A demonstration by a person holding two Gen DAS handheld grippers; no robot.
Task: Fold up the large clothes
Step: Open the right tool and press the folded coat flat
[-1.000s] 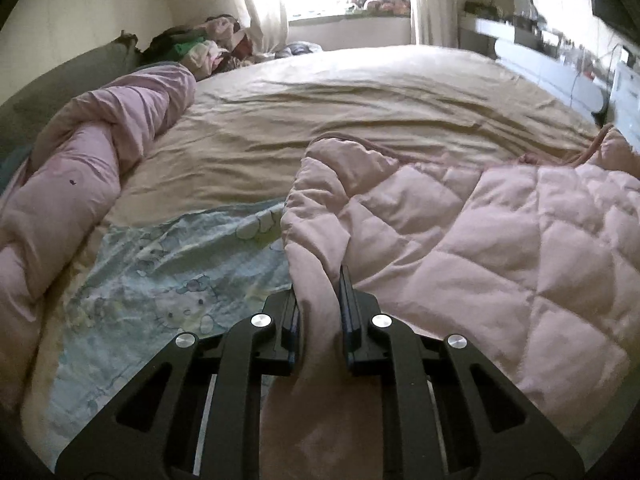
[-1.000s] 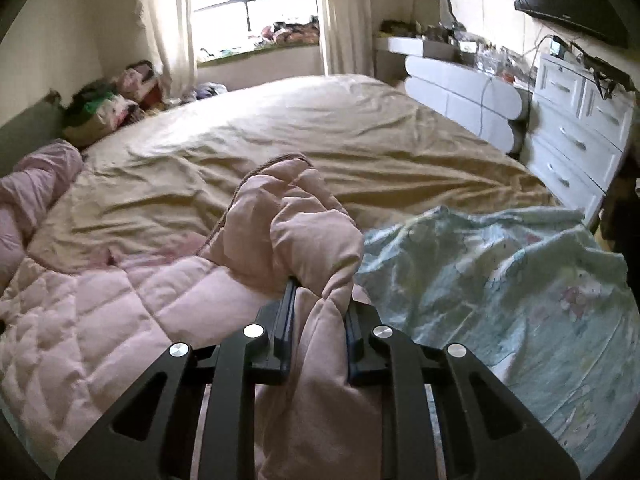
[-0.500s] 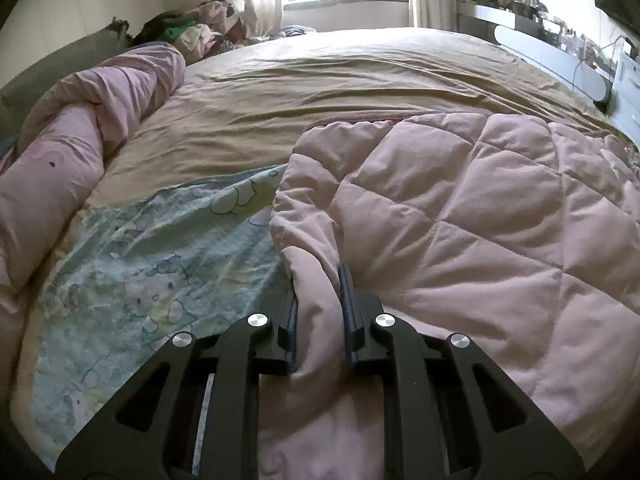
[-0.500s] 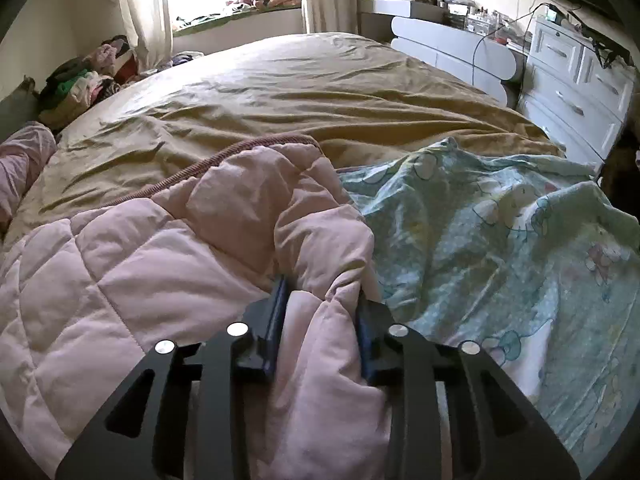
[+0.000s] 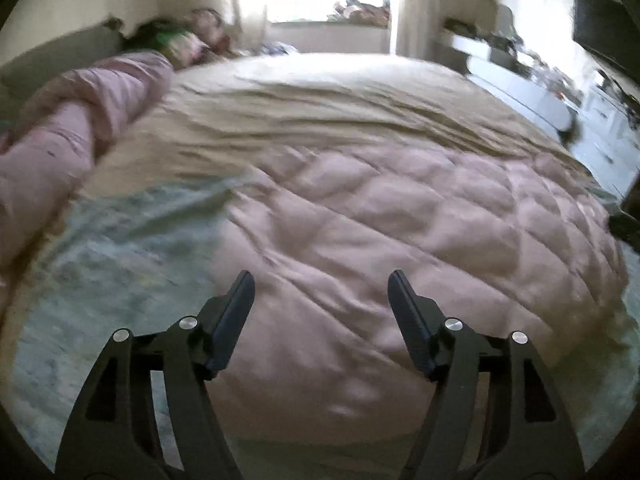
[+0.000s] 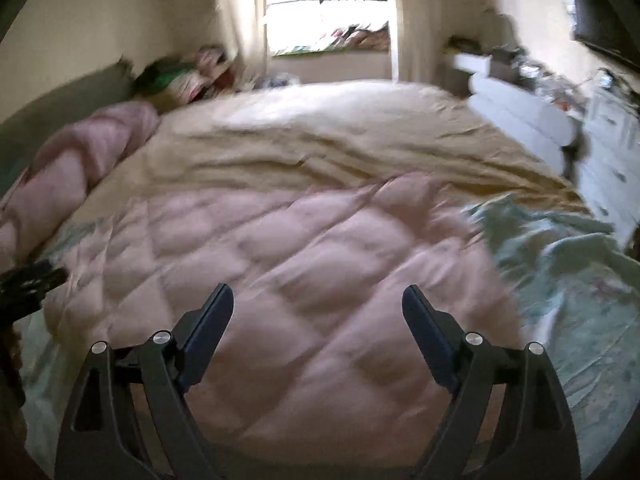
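Both my left tool (image 5: 322,294) and right tool (image 6: 318,306) are opening, nothing between their jaws, with the quilt (image 5: 400,232) lying folded near the bed's (image 5: 320,92) near edge. I judge this fold laid; next I need fresh grips on its edge.

The tan bedspread (image 5: 340,92) lies open and flat across the far half of the bed. The pink quilt (image 5: 400,232) fills the near middle; a rolled pink duvet (image 5: 80,120) blocks the left edge, and white drawers (image 6: 608,136) crowd the right side.
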